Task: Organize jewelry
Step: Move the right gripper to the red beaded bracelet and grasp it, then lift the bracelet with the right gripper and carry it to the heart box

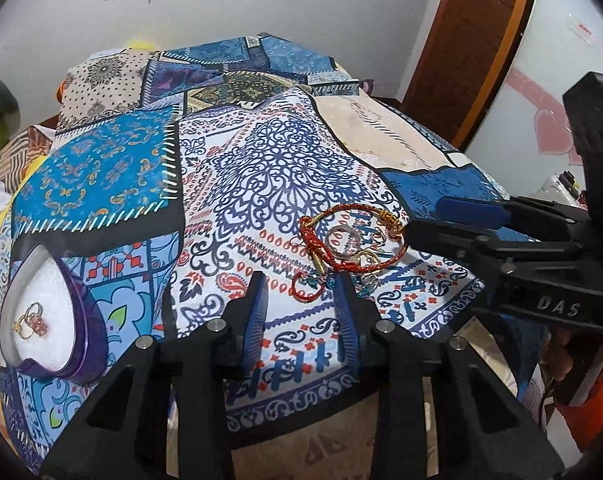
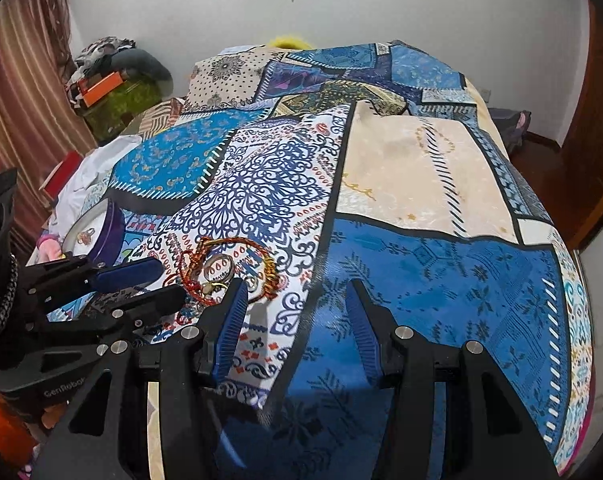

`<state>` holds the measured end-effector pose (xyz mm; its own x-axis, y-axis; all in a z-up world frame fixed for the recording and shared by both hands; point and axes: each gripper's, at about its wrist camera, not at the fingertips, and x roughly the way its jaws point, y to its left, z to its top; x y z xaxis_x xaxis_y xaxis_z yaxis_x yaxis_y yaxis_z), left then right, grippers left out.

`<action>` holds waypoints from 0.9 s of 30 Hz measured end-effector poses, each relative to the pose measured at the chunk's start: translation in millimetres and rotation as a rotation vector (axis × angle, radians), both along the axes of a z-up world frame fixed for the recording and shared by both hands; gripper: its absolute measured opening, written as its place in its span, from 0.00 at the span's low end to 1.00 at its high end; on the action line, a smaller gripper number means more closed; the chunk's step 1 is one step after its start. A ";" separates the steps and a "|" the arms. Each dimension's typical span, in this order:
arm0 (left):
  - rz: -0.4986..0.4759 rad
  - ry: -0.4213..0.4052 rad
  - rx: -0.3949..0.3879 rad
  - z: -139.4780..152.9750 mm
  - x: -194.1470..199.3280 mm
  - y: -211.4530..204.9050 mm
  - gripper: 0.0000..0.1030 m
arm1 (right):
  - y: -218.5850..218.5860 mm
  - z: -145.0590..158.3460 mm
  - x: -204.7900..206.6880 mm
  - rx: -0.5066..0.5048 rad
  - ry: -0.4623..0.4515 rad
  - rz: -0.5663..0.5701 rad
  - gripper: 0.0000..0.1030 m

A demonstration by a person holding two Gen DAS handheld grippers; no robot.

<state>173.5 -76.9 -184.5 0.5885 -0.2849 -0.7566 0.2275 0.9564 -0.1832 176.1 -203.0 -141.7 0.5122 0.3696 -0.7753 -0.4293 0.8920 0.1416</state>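
A tangle of jewelry (image 1: 353, 240) lies on the patterned bedspread: a red cord bracelet with gold clasps (image 1: 381, 216), a few rings, blue-stone pieces and a small red loop (image 1: 307, 290). My left gripper (image 1: 299, 284) stands open just before the pile, the red loop lying between its fingertips, untouched by the pads. To the left sits a purple heart-shaped box (image 1: 81, 320) with a white lining and a gold ring (image 1: 31, 320) inside. My right gripper (image 2: 297, 292) is open and empty over blue cloth, right of the jewelry pile (image 2: 221, 272). The left gripper (image 2: 171, 280) shows there too.
The bedspread (image 2: 421, 184) covers a bed that drops off at the front and right edges. Clutter and a curtain (image 2: 17, 100) stand at the far left, a wooden door (image 1: 469, 40) at the right. The right gripper (image 1: 427, 220) reaches in beside the pile.
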 end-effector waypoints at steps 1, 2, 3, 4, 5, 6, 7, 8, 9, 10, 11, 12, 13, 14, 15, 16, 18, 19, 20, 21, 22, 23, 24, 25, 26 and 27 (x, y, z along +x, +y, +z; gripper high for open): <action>-0.003 0.000 -0.006 -0.6 1.2 0.1 0.29 | 2.5 -1.2 0.3 -0.009 -0.006 0.007 0.46; -0.005 0.000 -0.012 -1.0 2.0 0.6 0.27 | 5.3 -2.6 1.5 -0.018 -0.006 0.014 0.46; -0.005 0.002 -0.020 -1.7 3.3 1.5 0.24 | 7.6 -4.1 2.4 -0.025 -0.006 0.019 0.46; -0.005 0.003 -0.028 -2.2 4.3 2.3 0.21 | 9.6 -5.3 3.2 -0.030 -0.010 0.018 0.44; -0.005 0.004 -0.037 -2.8 5.3 3.3 0.20 | 10.5 -6.6 3.6 -0.037 -0.014 0.017 0.42; -0.006 0.006 -0.045 -3.5 6.0 4.1 0.19 | 11.0 -8.0 4.6 -0.046 -0.015 0.019 0.35; -0.007 0.006 -0.050 -3.9 6.1 4.4 0.18 | 11.4 -9.1 5.8 -0.050 -0.017 0.018 0.28; -0.006 0.005 -0.055 -4.5 6.3 4.8 0.17 | 10.2 -9.7 6.2 -0.050 -0.021 0.014 0.26; -0.006 0.004 -0.057 -5.0 6.4 5.0 0.14 | 9.4 -10.7 6.9 -0.049 -0.023 0.010 0.22; -0.005 0.003 -0.057 -5.4 6.7 5.1 0.11 | 9.8 -11.3 7.6 -0.052 -0.025 0.011 0.18; -0.001 0.003 -0.059 -5.8 7.3 5.5 0.09 | 10.1 -11.5 7.4 -0.058 -0.031 0.010 0.15; 0.002 0.004 -0.062 -6.2 7.5 6.2 0.06 | 10.7 -11.7 7.1 -0.065 -0.037 0.011 0.09; 0.004 0.006 -0.066 -6.5 8.1 6.8 0.03 | 11.6 -11.9 6.3 -0.072 -0.043 0.015 0.08; 0.006 0.008 -0.071 -6.5 8.8 7.7 0.02 | 11.5 -11.6 5.2 -0.075 -0.049 0.018 0.08; 0.010 0.009 -0.074 -6.5 8.9 8.6 0.01 | 12.1 -11.2 4.3 -0.075 -0.054 0.019 0.07; 0.011 0.011 -0.079 -6.4 8.9 9.4 0.00 | 12.3 -10.7 4.1 -0.075 -0.057 0.019 0.07; 0.017 0.011 -0.079 -5.3 8.1 10.9 0.00 | 11.2 -8.3 3.4 -0.063 -0.058 0.019 0.07; 0.013 0.008 -0.078 -4.3 7.3 11.0 0.00 | 10.7 -6.0 3.0 -0.053 -0.062 0.018 0.06; 0.009 0.006 -0.074 -3.3 6.3 10.8 0.00 | 10.8 -3.4 2.3 -0.046 -0.068 0.018 0.06; 0.013 0.004 -0.067 -2.3 5.5 10.8 0.00 | 10.3 0.3 1.1 -0.039 -0.080 0.014 0.06; 0.022 0.002 -0.058 -1.1 5.1 11.2 0.00 | 9.3 5.4 -0.4 -0.029 -0.095 0.012 0.06; 0.030 0.003 -0.053 0.1 5.0 11.9 0.00 | 8.6 10.4 -1.6 -0.022 -0.109 0.011 0.06; 0.034 0.007 -0.053 1.3 5.2 13.1 0.00 | 7.9 15.4 -2.7 -0.017 -0.125 0.007 0.06; 0.033 0.012 -0.059 2.5 5.8 14.2 0.00 | 7.8 19.0 -3.3 -0.015 -0.137 0.004 0.06; 0.029 0.014 -0.071 4.7 5.8 15.4 0.00 | 7.7 22.4 -4.6 -0.010 -0.147 0.002 0.06; 0.031 0.009 -0.075 7.7 5.1 16.2 0.00 | 5.1 27.5 -5.9 0.000 -0.159 -0.003 0.06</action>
<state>178.6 -60.7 -176.8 0.5914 -0.3225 -0.7391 0.1959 0.9466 -0.2562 170.2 -197.9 -114.3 0.6299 0.3676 -0.6841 -0.4434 0.8935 0.0718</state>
